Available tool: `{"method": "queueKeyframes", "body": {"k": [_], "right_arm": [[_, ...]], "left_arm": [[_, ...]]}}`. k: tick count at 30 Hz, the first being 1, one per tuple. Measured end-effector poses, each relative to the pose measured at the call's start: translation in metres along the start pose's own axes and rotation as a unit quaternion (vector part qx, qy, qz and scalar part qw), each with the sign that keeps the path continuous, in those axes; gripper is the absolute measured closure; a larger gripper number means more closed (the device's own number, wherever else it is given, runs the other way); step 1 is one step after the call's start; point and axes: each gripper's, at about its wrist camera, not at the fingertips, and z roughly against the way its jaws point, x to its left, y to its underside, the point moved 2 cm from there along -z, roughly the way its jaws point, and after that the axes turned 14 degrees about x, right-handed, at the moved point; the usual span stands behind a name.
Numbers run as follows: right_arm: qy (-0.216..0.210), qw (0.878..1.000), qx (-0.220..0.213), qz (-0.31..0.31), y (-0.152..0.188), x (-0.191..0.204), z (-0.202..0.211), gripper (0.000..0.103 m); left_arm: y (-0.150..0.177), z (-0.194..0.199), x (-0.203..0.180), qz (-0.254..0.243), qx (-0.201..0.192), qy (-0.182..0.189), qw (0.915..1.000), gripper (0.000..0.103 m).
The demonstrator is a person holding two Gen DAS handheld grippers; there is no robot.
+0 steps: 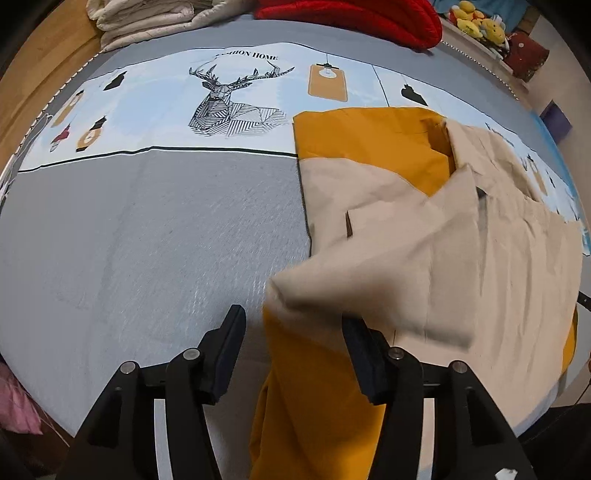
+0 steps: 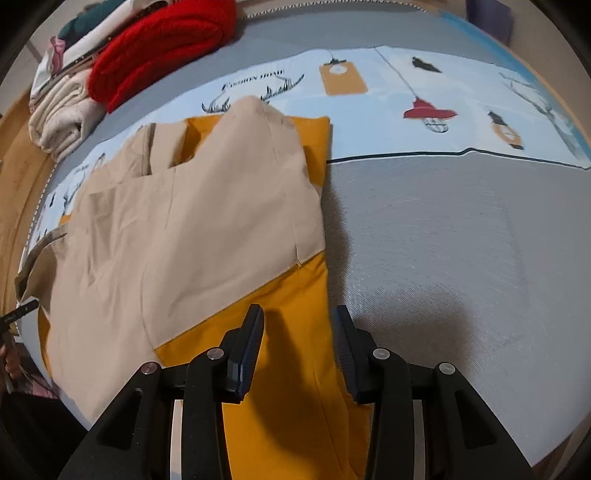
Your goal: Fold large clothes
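A large beige and mustard-yellow garment (image 1: pixel 406 221) lies partly folded on the bed, with a loose beige flap turned over its near corner. My left gripper (image 1: pixel 295 326) hovers above that corner and is open. The flap and a yellow strip lie in the gap, and no pad presses on them. In the right wrist view the same garment (image 2: pixel 203 221) spreads to the left. My right gripper (image 2: pixel 297 321) is open over its yellow near edge. The cloth lies flat beneath the fingers and is not pinched.
The bed sheet (image 1: pixel 147 240) is grey with a pale blue printed band showing a deer. Folded cream blankets (image 2: pixel 62 114) and a red knitted garment (image 2: pixel 166 48) are piled at the far side. Plush toys (image 1: pixel 476 22) sit beyond the bed. Bare grey sheet (image 2: pixel 443 240) lies beside the garment.
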Motion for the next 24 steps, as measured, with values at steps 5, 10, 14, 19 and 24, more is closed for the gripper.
{"method": "queueKeyframes", "body": {"k": [5,10,14,19,24], "right_arm": [[-0.007,1.0,0.002,-0.014,-0.014,-0.001,-0.009,0.063],[-0.01,1.0,-0.01,-0.014,-0.024,0.001,-0.012,0.062],[-0.011,1.0,-0.022,-0.005,-0.028,0.004,-0.008,0.063],[0.0,0.999,-0.043,0.0,-0.031,0.007,-0.001,0.082],[-0.001,0.997,-0.074,0.005,-0.032,0.009,0.013,0.101]], "left_arm": [[-0.021,-0.011,-0.008,0.002,0.0,-0.004,1.0,0.052],[-0.034,-0.017,-0.017,-0.008,-0.008,-0.025,0.9996,0.052],[-0.039,-0.012,-0.02,-0.017,-0.022,-0.031,0.9991,0.053],[-0.042,-0.009,-0.021,-0.016,-0.031,-0.031,0.9989,0.061],[-0.042,-0.009,-0.022,-0.02,-0.03,-0.031,0.9989,0.094]]}}
